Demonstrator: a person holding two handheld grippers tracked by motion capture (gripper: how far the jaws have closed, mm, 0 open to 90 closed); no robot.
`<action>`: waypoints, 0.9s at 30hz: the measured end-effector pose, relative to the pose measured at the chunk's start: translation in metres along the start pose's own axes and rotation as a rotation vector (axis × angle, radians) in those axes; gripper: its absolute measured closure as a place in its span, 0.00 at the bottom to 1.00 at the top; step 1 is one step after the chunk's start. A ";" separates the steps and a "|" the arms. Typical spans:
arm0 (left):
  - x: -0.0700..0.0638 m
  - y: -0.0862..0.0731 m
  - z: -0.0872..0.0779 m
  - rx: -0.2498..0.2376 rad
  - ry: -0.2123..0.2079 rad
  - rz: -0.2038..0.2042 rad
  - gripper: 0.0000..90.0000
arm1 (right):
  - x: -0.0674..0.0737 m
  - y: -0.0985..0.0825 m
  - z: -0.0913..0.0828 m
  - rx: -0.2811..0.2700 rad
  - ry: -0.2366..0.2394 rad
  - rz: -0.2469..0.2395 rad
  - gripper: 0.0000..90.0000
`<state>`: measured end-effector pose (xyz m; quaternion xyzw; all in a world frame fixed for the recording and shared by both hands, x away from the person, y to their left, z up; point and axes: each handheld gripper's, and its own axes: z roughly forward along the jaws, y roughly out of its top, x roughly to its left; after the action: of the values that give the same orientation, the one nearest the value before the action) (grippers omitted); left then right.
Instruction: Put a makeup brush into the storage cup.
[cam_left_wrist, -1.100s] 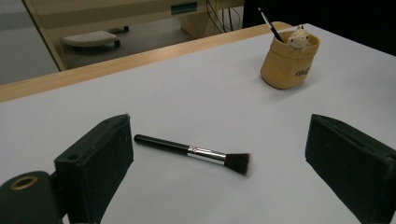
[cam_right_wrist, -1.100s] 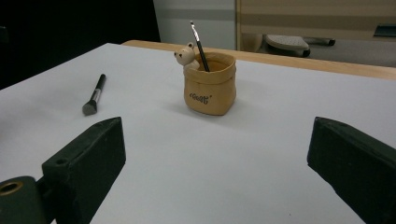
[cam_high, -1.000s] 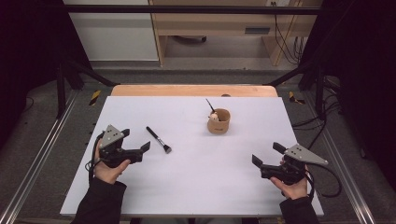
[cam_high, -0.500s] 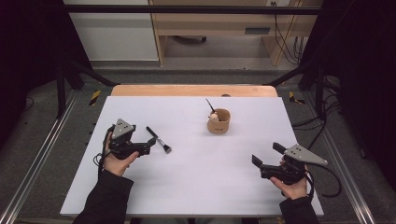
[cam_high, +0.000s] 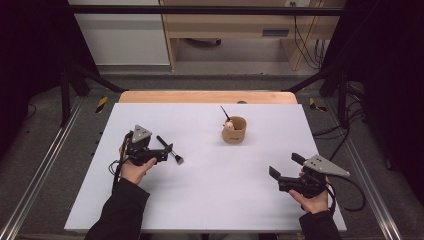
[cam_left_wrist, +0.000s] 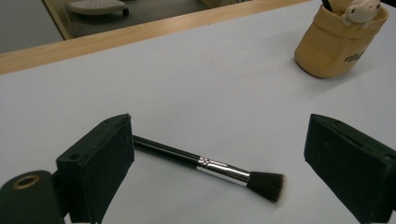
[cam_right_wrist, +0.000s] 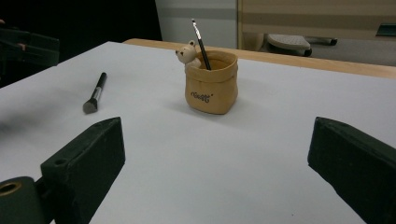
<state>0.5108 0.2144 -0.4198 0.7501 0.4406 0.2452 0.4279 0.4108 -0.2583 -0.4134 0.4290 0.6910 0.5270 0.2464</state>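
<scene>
My left gripper (cam_high: 167, 152) is spread wide, jaws well apart and gripping nothing. It sits just beside the makeup brush (cam_left_wrist: 210, 165) that lies flat on the white table (cam_high: 200, 200). In the left gripper view the brush lies across the gap between my jaws, its handle end passing behind the left one, its bristles pointing right; I cannot tell whether that jaw touches it. My right gripper (cam_high: 285, 170) is just as wide open and empty, near the table's right front corner, well apart from everything. Its view shows lettering on the tan pot (cam_right_wrist: 211, 84), a small bear figure (cam_right_wrist: 188, 53) on the rim and a thin brush (cam_right_wrist: 201, 42) standing inside. Nothing lies between either gripper and the pot.
</scene>
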 end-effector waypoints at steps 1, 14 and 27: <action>0.001 -0.001 0.002 0.007 0.001 -0.001 0.09 | 0.000 0.000 0.000 -0.002 0.002 0.001 0.05; 0.004 -0.008 0.027 0.062 0.024 -0.042 0.09 | 0.000 -0.001 0.001 -0.001 0.003 -0.004 0.05; 0.006 -0.016 0.046 0.124 0.047 -0.070 0.10 | 0.001 -0.002 0.003 0.002 0.007 -0.008 0.05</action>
<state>0.5405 0.2037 -0.4577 0.7535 0.4908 0.2199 0.3782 0.4125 -0.2561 -0.4160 0.4244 0.6943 0.5267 0.2456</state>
